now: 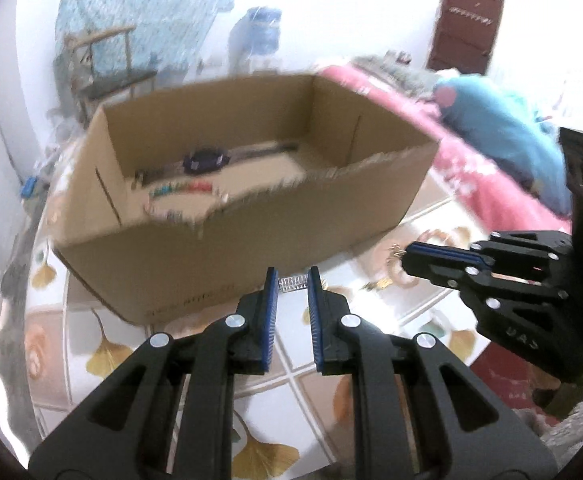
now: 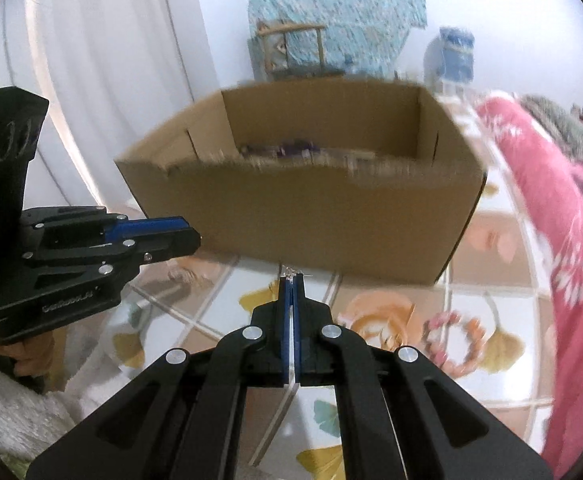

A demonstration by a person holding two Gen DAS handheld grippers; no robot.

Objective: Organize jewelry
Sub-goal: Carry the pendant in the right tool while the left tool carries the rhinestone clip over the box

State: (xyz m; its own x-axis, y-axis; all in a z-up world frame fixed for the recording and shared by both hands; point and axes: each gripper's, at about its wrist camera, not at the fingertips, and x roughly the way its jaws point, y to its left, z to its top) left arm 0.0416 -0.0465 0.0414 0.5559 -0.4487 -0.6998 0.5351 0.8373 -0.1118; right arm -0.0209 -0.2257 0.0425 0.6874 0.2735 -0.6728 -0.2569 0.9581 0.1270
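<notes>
An open cardboard box (image 1: 179, 264) stands on the table; inside lie a dark watch (image 1: 205, 160) and a coloured bead bracelet (image 1: 181, 191). My left gripper (image 1: 293, 282) is in front of the box, its fingers partly apart around a small silver jewelry piece (image 1: 292, 283). My right gripper (image 2: 291, 278) is shut on a thin silvery-gold jewelry piece (image 2: 291, 271), also seen at its tips in the left wrist view (image 1: 396, 253). A pink and orange bead bracelet (image 2: 453, 340) lies on the table to the right. The box also shows in the right wrist view (image 2: 311, 224).
The table has a tiled ginkgo-leaf cloth (image 1: 283, 368). A red blanket (image 2: 563, 216) lies to the right. A wooden chair (image 1: 103, 64) and a water jug (image 1: 257, 36) stand behind the box.
</notes>
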